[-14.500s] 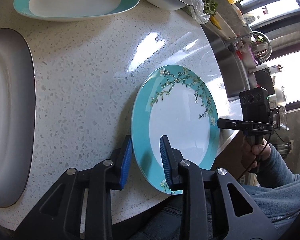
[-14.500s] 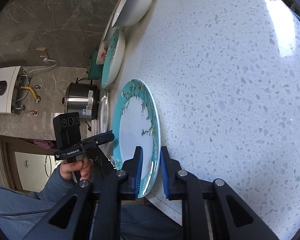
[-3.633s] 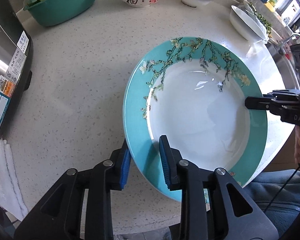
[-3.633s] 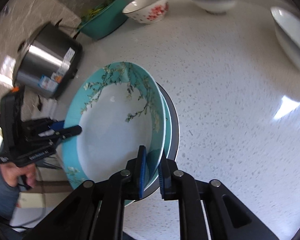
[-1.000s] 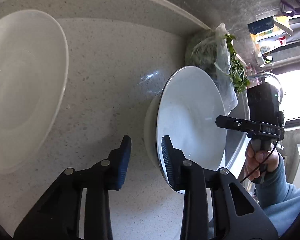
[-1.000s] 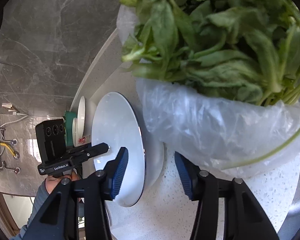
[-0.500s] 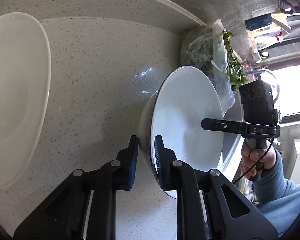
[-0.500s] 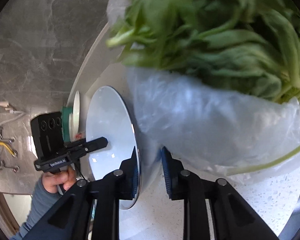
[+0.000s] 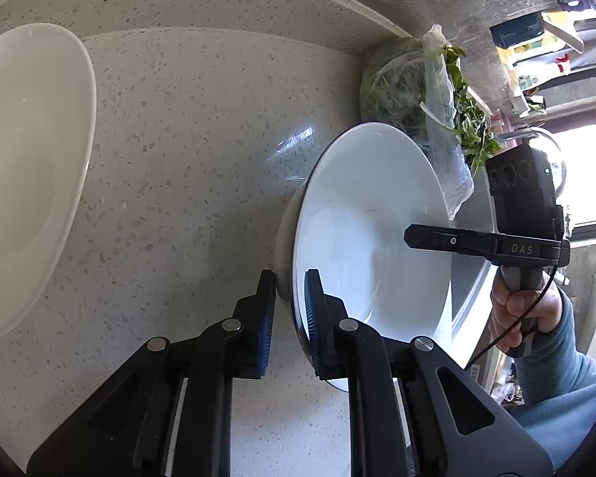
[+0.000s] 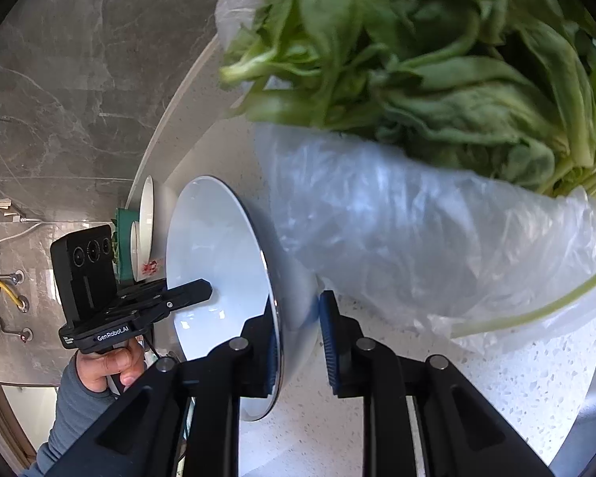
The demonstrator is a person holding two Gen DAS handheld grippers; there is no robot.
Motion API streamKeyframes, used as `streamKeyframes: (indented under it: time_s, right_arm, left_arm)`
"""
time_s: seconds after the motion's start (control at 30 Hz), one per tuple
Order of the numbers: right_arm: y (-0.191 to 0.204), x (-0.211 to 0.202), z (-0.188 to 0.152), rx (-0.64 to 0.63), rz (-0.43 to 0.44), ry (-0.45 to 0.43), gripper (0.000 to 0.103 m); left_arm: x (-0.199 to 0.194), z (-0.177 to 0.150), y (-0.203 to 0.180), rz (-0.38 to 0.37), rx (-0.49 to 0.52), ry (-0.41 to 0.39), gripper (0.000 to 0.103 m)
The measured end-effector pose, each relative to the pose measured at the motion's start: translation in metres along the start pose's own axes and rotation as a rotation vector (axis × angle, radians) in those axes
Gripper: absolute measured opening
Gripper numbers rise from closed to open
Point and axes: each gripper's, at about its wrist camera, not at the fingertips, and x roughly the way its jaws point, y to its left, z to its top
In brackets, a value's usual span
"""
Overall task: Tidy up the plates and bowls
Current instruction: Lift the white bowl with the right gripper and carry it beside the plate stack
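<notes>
both tongs pinch one white bowl
left gripper clamps its 9 o'clock rim, right gripper its 3 o'clock.

Only two bits of lettering I can actually read. The black handheld right gripper, seen from the left wrist view on the right side, has "DAS" in pale letters on its body. The black handheld left gripper, at the left of the right wrist view, says "GenRobot.AI".
</notes>
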Motion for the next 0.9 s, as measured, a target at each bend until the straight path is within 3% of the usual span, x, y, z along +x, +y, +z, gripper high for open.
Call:
streamKeyframes:
  time_s: [0.4,0.9]
  right_arm:
    - [0.016,-0.001,0.002,-0.016,-0.014,0.01,0.021]
    - [0.055,-0.036,-0.02,-0.08,-0.017,-0.004,0.022]
  left_arm:
    - [-0.008,0.005,-0.01,0.019,0.002,0.006,0.011]
    - [-0.053,-0.01,-0.061,0.058,0.048,-0.011,0.011]
